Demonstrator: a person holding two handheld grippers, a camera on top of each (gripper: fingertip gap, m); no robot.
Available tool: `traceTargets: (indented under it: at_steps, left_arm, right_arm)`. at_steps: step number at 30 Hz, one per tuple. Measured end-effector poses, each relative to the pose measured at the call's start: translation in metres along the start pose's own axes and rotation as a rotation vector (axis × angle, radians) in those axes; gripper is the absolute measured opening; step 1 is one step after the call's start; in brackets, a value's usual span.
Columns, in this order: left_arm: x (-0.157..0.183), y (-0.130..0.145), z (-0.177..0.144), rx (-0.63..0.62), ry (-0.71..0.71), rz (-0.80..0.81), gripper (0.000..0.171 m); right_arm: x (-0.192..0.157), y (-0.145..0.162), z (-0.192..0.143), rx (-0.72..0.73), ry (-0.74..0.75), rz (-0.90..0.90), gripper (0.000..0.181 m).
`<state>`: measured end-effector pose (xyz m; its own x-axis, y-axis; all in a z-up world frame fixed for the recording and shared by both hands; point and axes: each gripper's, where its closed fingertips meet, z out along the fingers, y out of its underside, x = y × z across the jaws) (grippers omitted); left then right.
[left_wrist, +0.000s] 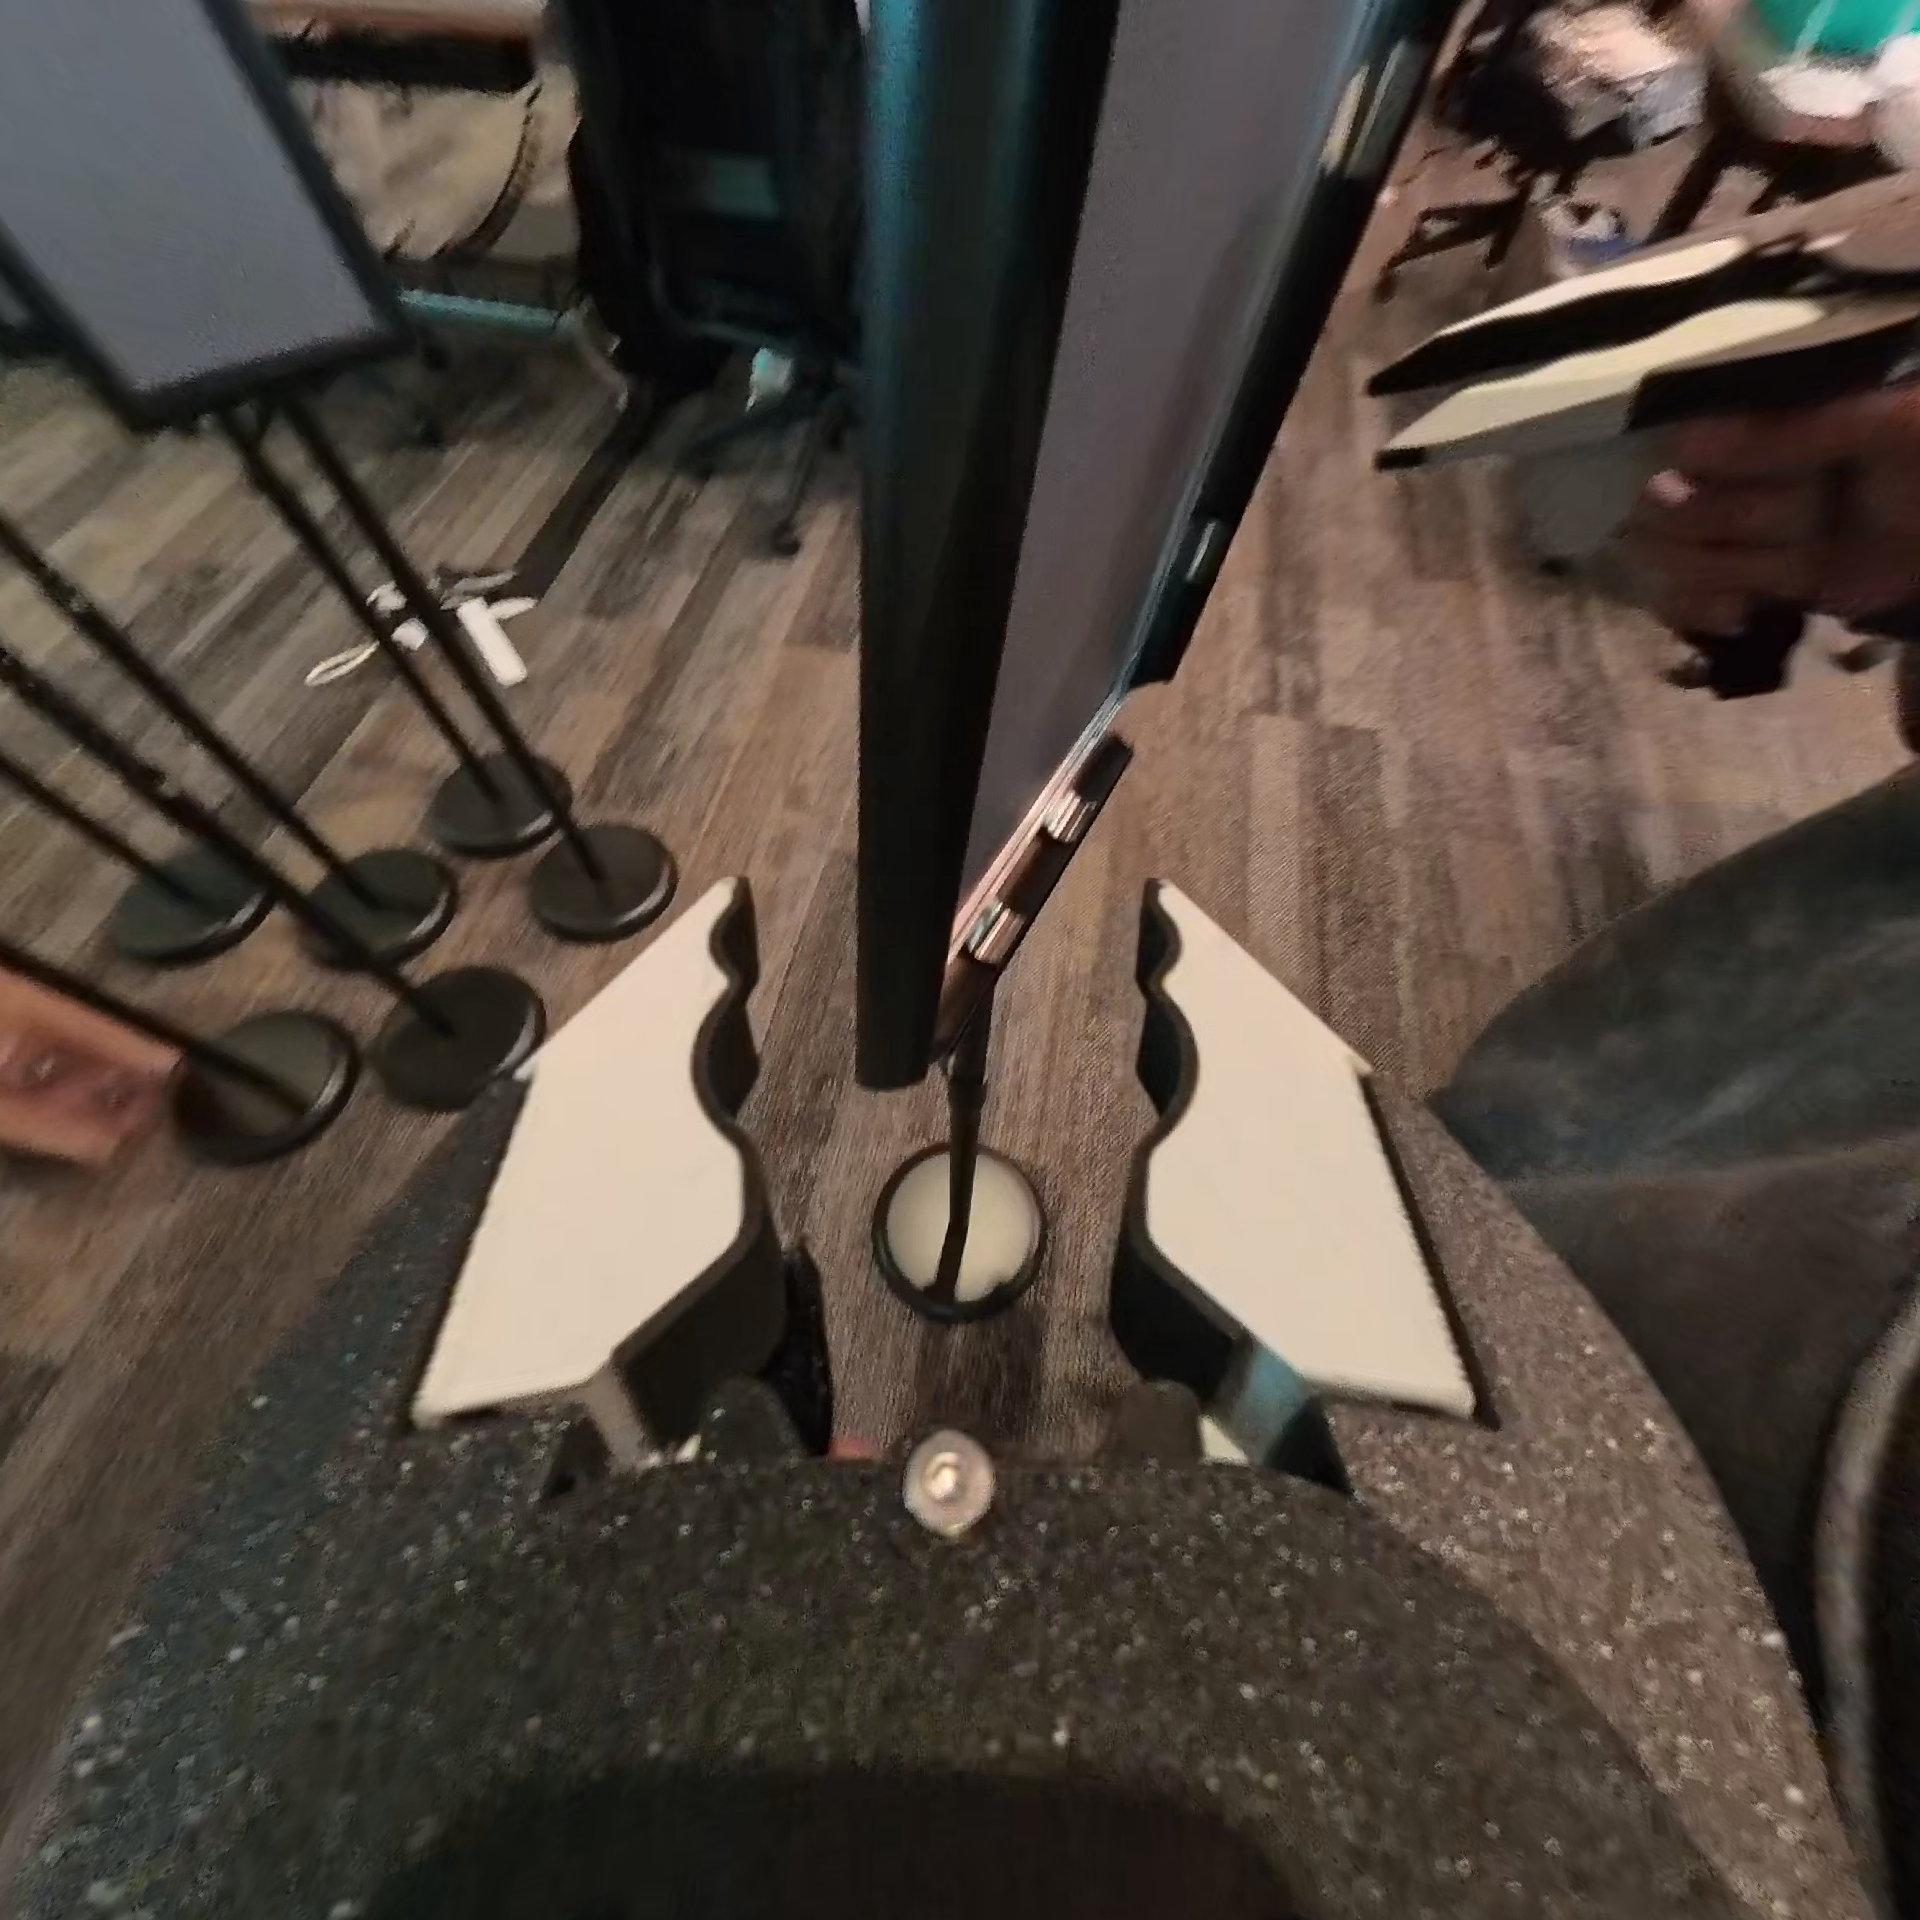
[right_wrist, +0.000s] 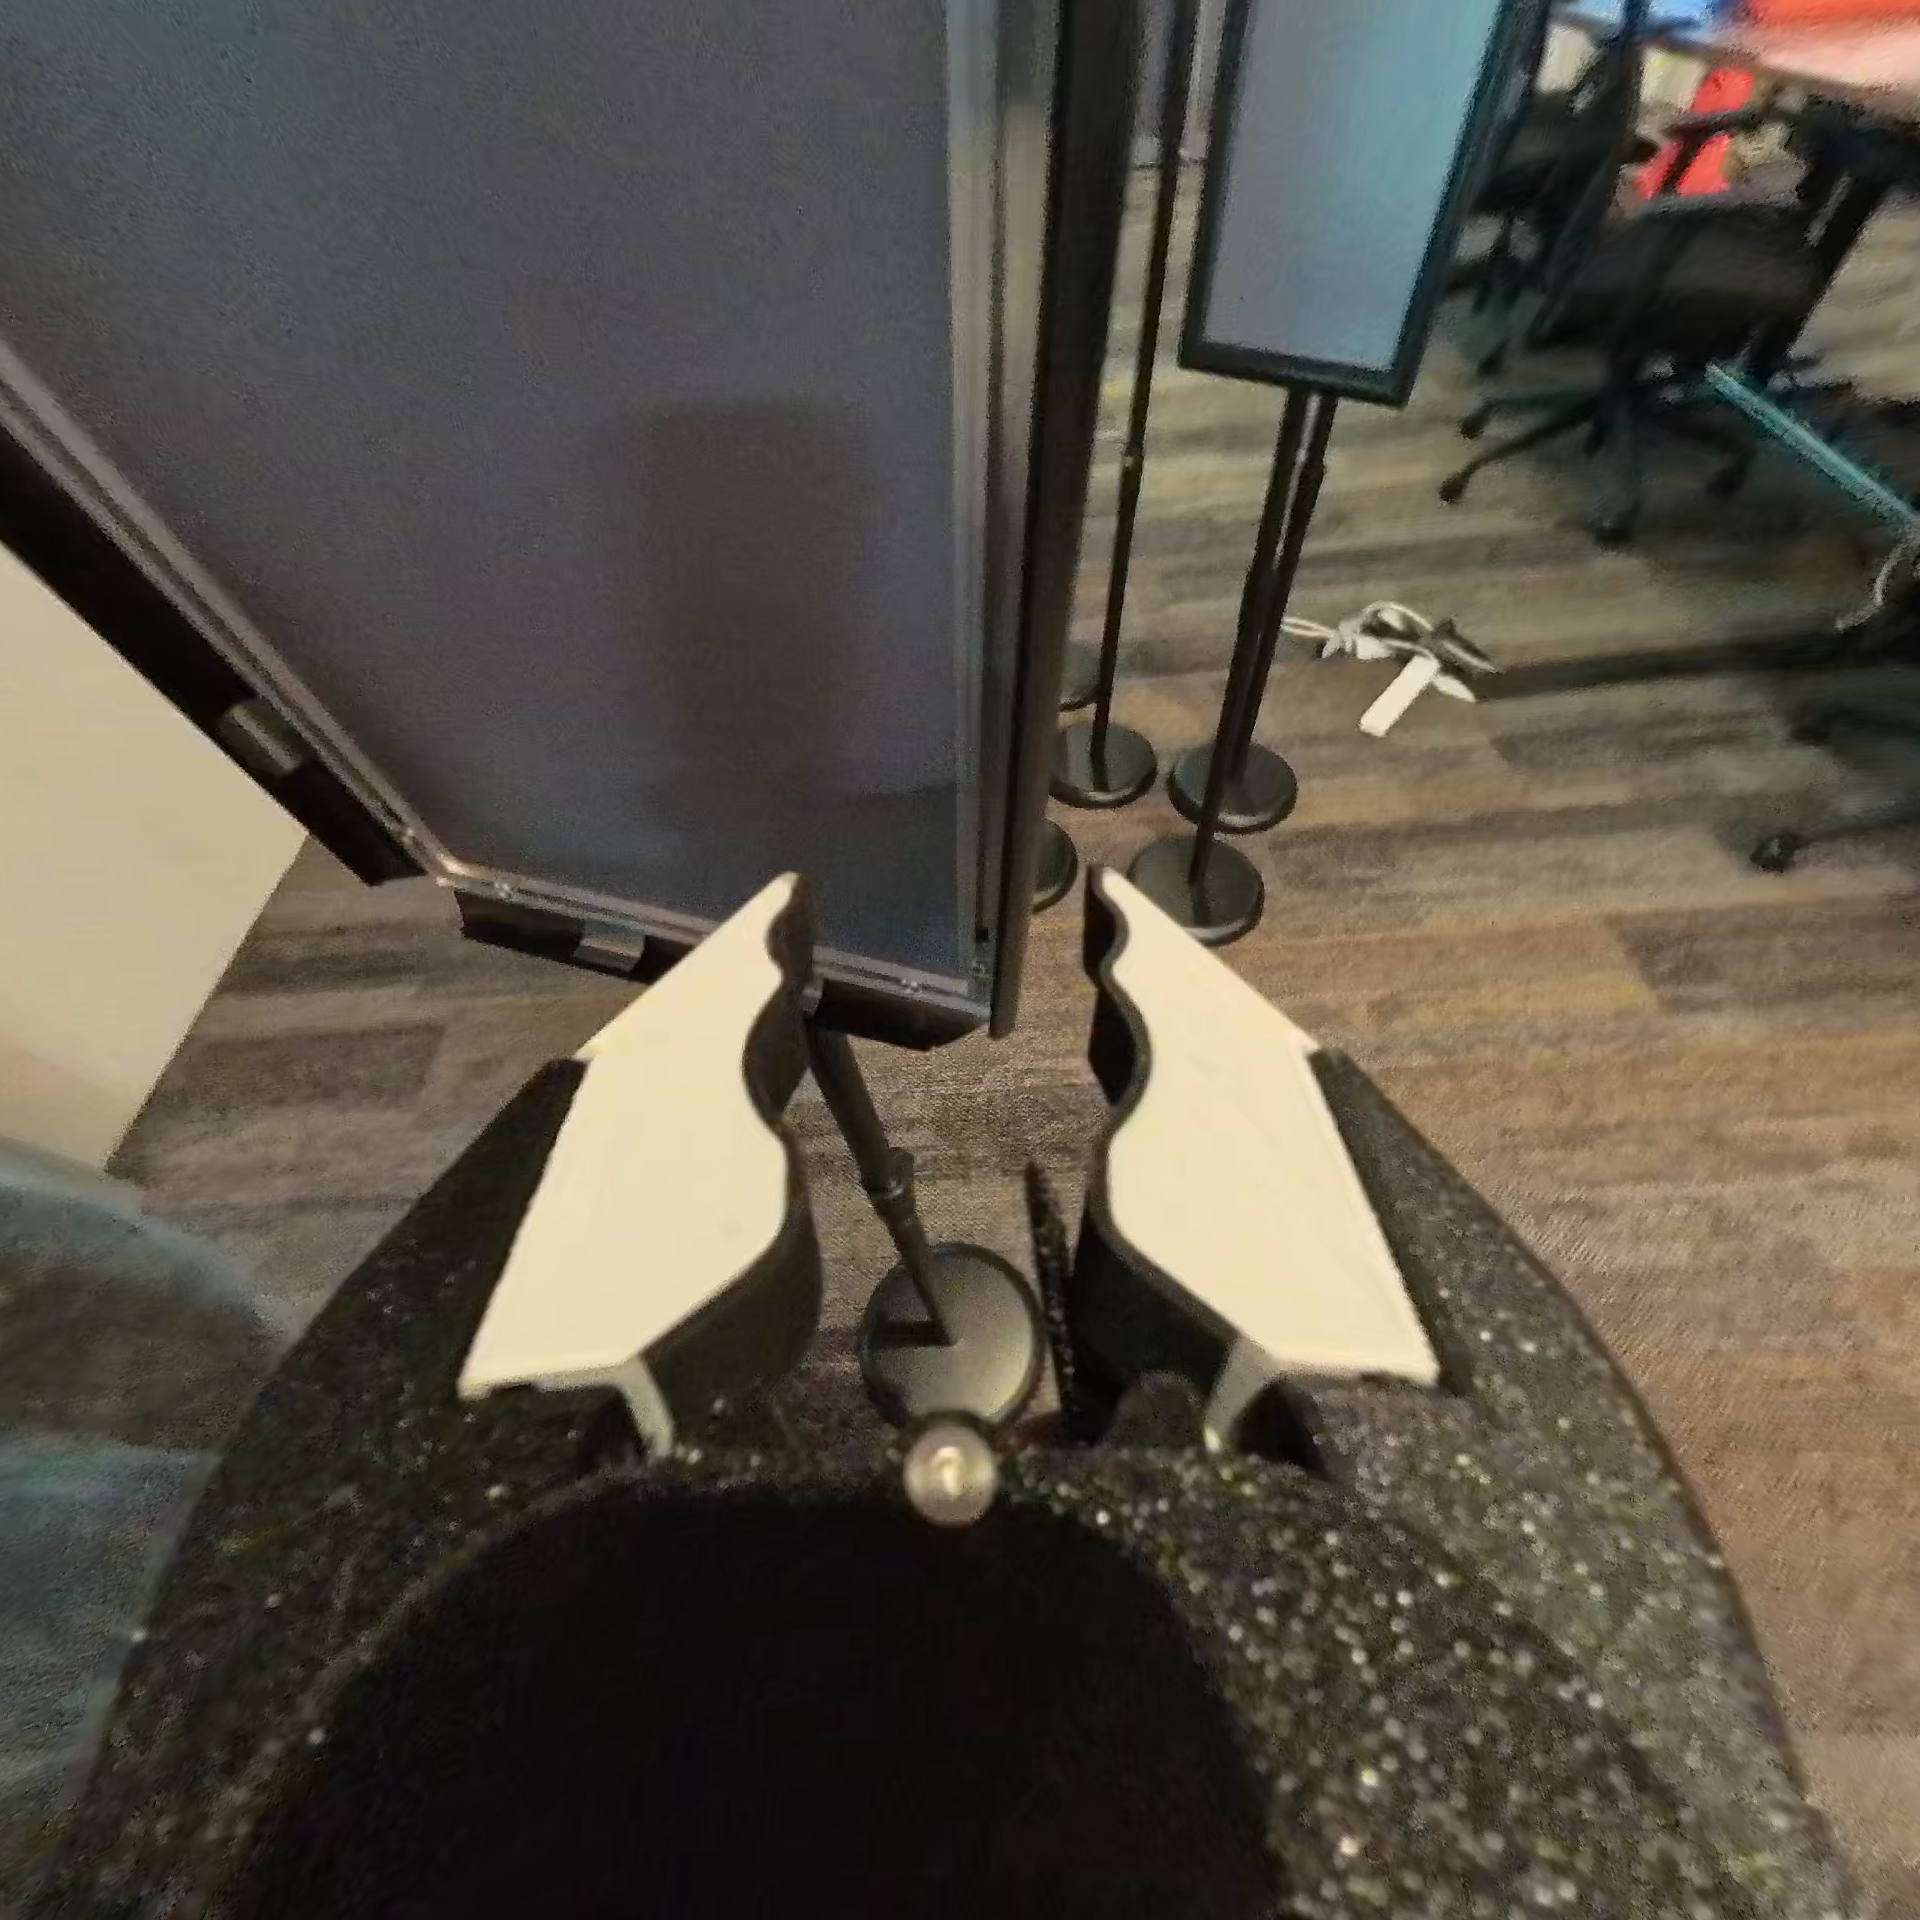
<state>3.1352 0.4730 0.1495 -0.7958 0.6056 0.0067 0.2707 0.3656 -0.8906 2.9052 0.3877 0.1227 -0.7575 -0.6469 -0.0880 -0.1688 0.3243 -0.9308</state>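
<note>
Both claws wide: left claw (left_wrist: 945, 1023) and right claw (right_wrist: 945, 1003) straddle sign frame (right_wrist: 623, 520) edges, unheld. Stand could tip if nudged.

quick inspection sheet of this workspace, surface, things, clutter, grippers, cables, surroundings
surface: wood-look plank floor; no table in view.
things: black-framed sign panel on a thin pole with a round base; its hinged front frame is swung open.
clutter: cluster of spare black stands with round bases on the floor.
grippers: left gripper open, the open frame's lower corner between its fingers, not touching. right gripper open, straddling the panel's lower corner edge.
cables: white power strip with cord lying on the floor.
surroundings: office chairs, a second framed sign, a person's dark trouser leg.
</note>
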Motion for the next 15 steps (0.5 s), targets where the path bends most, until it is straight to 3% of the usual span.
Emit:
traceTargets:
  at_steps: [5, 15]
  left_arm:
    - [0.000, -0.030, 0.003, 0.045, 0.021, -0.021, 0.071]
    - [0.001, -0.046, -0.010, 0.048, -0.125, -0.079, 0.071]
  right_arm:
    - [0.010, -0.013, -0.003, -0.080, -0.054, -0.111, 0.049]
    - [0.011, -0.014, -0.065, -0.028, -0.132, 0.161, 0.045]
